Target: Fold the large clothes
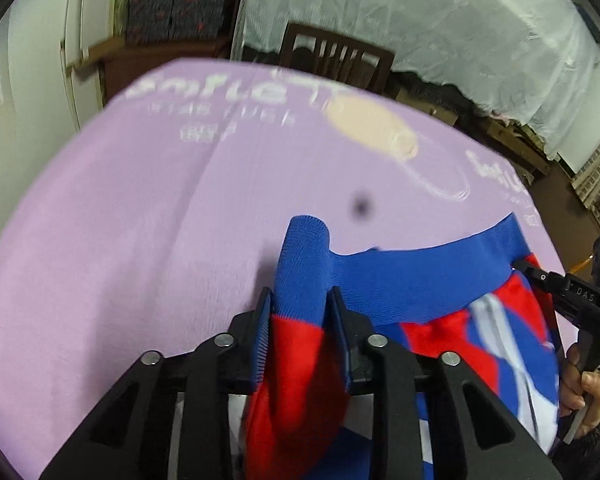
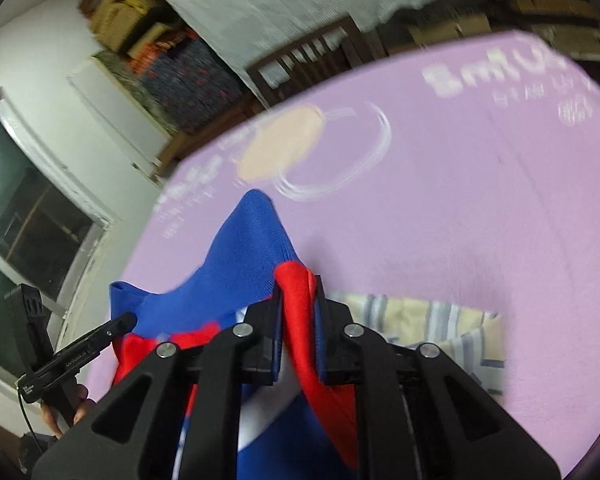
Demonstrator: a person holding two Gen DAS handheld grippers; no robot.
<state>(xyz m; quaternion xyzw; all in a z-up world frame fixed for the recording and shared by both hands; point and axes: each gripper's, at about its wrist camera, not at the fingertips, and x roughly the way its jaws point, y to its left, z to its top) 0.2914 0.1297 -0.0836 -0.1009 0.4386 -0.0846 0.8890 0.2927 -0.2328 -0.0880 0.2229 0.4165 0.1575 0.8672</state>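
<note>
A red, blue and white knit garment [image 1: 412, 292] hangs between both grippers above a table covered in a lilac printed cloth [image 1: 120, 220]. My left gripper [image 1: 300, 300] is shut on a bunched blue ribbed hem corner with red fabric below it. In the right wrist view my right gripper [image 2: 298, 284] is shut on a red fold of the same garment [image 2: 240, 272], with blue hem rising past the fingertips. The right gripper [image 1: 528, 270] shows at the far right of the left view, and the left gripper [image 2: 128, 320] at the lower left of the right view.
A striped beige cloth [image 2: 440, 324] lies on the lilac cover [image 2: 480, 200] near my right gripper. A dark wooden chair [image 1: 336, 56] stands behind the table, with white draped sheeting [image 1: 440, 20] and stacked boxes [image 2: 128, 12] beyond. A hand [image 1: 584, 396] holds the right gripper's handle.
</note>
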